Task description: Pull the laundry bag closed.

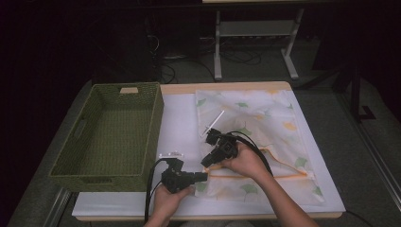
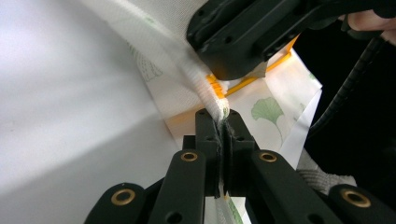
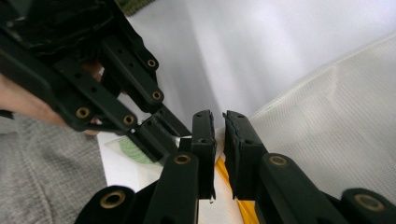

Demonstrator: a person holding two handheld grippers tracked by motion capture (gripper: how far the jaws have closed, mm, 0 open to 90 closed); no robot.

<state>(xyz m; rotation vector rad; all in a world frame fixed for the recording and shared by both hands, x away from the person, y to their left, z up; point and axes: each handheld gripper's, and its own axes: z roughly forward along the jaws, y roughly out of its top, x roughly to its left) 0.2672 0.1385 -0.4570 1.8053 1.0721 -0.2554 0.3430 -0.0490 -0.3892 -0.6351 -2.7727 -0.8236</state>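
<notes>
One green wicker basket (image 1: 111,135) far left, bare inside (leaf-print mesh bag (image 1: 265,118) flat alongside); left gripper (image 2: 223,122) clamped on bag edge, right gripper (image 3: 218,140) jaws slightly apart over its orange zipper (image 3: 223,175).

High view looks down over my white table (image 1: 179,118); both gripper views sit super close, sharing the white leaf-print mesh bag's (image 2: 273,112) orange-zipped edge.

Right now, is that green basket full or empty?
Empty. The high view looks straight into the basket and shows just its bare woven bottom and walls.
</notes>
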